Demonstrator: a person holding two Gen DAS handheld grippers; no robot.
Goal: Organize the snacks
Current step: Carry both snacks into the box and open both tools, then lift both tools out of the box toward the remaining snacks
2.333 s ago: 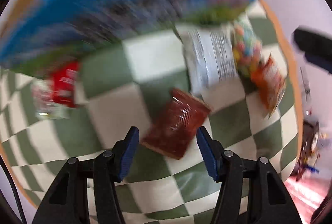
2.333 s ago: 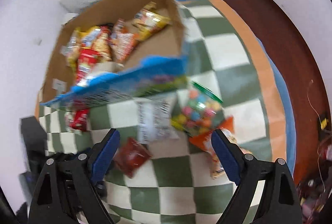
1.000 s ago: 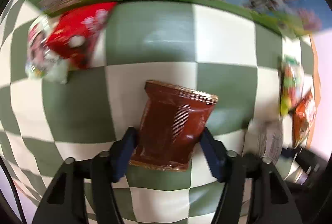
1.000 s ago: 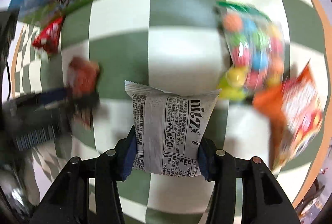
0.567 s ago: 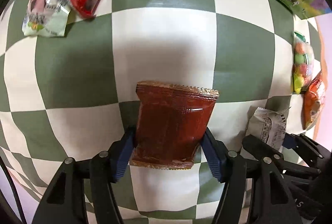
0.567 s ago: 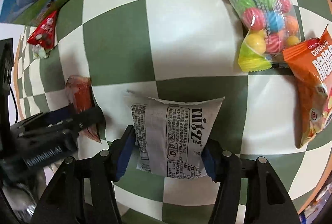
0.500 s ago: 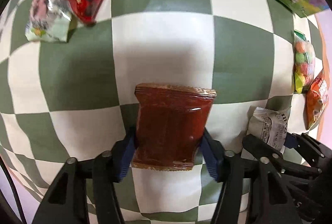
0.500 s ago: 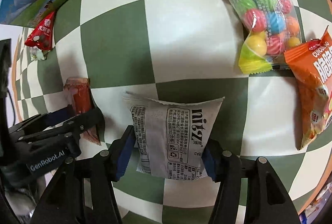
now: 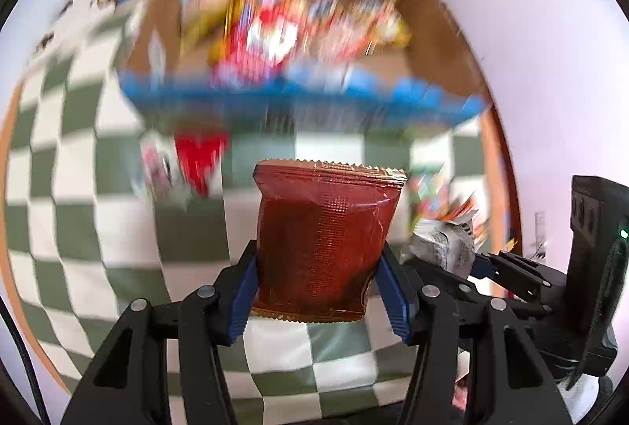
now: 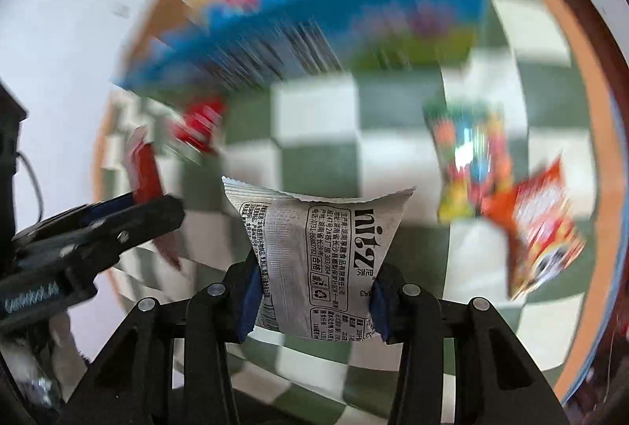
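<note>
My left gripper (image 9: 320, 283) was clamped on a dark red-brown crinkled foil snack packet (image 9: 326, 244), its blue pads (image 9: 245, 291) pressed into both lower sides, so the packet stood upright between the fingers, raised clear of the green-and-white checkered cloth (image 9: 78, 189). My right gripper (image 10: 314, 301) was likewise closed tight on a silver-grey printed snack pouch (image 10: 314, 256), squeezed at its lower half, with the serrated top edge pointing away from me. From the left camera that pouch (image 9: 444, 248) showed just to the right, in the other tongs. Ahead, towards the far edge of the cloth, stood the open cardboard box with a blue printed front wall (image 9: 298, 98), blurred, with a heap of bright wrappers inside it. In front of the box's left corner a small red triangular packet (image 9: 200, 161) lay on the cloth beside a pale one I could not make out. Near the cloth's right edge lay a clear bag of multicoloured candy balls (image 10: 471, 157) and, just beside it, an orange-red crisp packet (image 10: 538, 228).
</note>
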